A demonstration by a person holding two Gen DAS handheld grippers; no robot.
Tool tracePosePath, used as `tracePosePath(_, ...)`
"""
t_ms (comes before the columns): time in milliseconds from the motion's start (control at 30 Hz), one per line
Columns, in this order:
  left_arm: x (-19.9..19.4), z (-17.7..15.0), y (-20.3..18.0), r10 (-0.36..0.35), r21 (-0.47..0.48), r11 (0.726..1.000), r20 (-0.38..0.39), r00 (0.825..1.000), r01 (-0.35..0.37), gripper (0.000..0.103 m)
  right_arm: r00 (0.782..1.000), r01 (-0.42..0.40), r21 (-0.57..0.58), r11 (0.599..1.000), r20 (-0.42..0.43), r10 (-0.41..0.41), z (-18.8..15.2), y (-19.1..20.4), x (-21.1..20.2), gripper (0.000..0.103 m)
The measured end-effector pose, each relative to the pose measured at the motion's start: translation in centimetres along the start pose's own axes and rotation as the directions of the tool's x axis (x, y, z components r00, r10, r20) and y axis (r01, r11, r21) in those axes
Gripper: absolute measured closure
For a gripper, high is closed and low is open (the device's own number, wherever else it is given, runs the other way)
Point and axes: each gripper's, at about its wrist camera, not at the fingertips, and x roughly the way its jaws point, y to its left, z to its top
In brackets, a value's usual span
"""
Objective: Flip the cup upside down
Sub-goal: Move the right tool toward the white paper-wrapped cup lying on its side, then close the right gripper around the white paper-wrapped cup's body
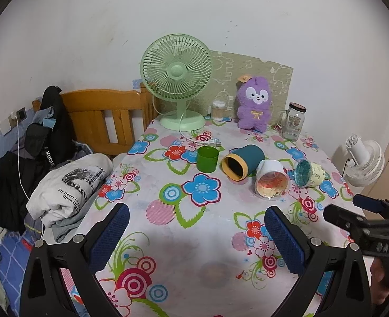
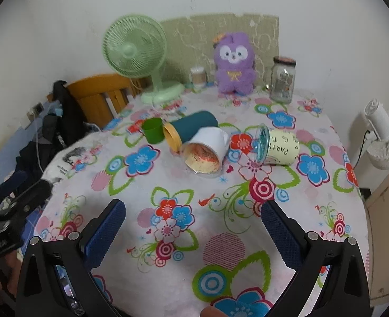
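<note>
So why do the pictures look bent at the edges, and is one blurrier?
Both wrist views are fisheye, so the wall and table curve inside dark corners. The left wrist view is crisp; in the right wrist view the green fan and plush toy look soft.

I see my right gripper (image 2: 193, 228) spread wide, empty, low over the floral tabletop (image 2: 247, 237). At 12 o'clock, 4 cups: green cup (image 2: 153, 130) upright, teal cup (image 2: 194, 129), white cup (image 2: 207, 150) and yellow cup (image 2: 279, 146) on their sides. The left gripper (image 2: 12, 211) shows at 9 o'clock.
</note>
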Motion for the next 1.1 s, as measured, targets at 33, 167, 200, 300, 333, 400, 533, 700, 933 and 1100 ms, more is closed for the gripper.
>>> tracePosePath(33,0.1,0.0,0.1,0.004,-0.001,1.000,-0.002,1.000,-0.004,0.000,1.000,0.007,-0.001,1.000,-0.015,-0.007,0.3,0.0,0.4,0.000)
tracePosePath(167,1.2,-0.1,0.6,0.022,0.001,1.000,-0.020,1.000,-0.021,0.000,0.999,-0.001,-0.018,1.000,-0.040,0.000,1.9,0.3,2.4,0.000)
tracePosePath(200,1.5,-0.1,0.8,0.024,0.001,1.000,-0.030,0.999,-0.024,0.000,0.998,-0.012,-0.016,1.000,-0.054,0.011,2.5,0.2,3.1,0.000)
tracePosePath(300,2.2,-0.3,1.1,0.025,-0.010,1.000,-0.053,0.998,-0.026,0.000,0.996,-0.022,0.011,1.000,-0.081,0.023,4.5,-0.3,5.5,0.000)
tracePosePath(333,2.3,-0.4,1.2,0.024,-0.012,1.000,-0.055,0.998,-0.024,0.000,0.996,-0.016,0.025,1.000,-0.089,0.018,5.3,-0.6,6.5,0.000)
tracePosePath(400,2.4,-0.6,1.4,0.032,-0.008,0.999,-0.060,0.998,-0.032,0.000,0.994,0.001,0.055,0.998,-0.110,0.005,6.7,-1.4,8.1,0.000)
tracePosePath(533,3.3,-0.7,2.2,0.046,-0.014,0.999,-0.075,0.996,-0.047,0.000,0.985,0.008,0.160,0.987,-0.173,0.020,9.0,-3.8,11.4,0.000)
tracePosePath(700,7.3,0.8,1.9,0.062,0.045,0.997,-0.091,0.994,-0.058,0.000,0.977,0.008,0.226,0.974,-0.211,0.041,9.6,-5.1,13.8,0.000)
tracePosePath(933,12.3,3.3,0.3,0.020,0.087,0.996,-0.156,0.987,-0.006,0.000,0.967,0.007,0.234,0.972,-0.249,0.053,9.4,-5.1,15.7,0.000)
tracePosePath(1100,15.1,4.0,-1.6,0.000,0.132,0.991,-0.203,0.979,0.027,0.000,0.961,0.003,0.198,0.980,-0.272,0.052,9.9,-4.5,17.0,0.000)
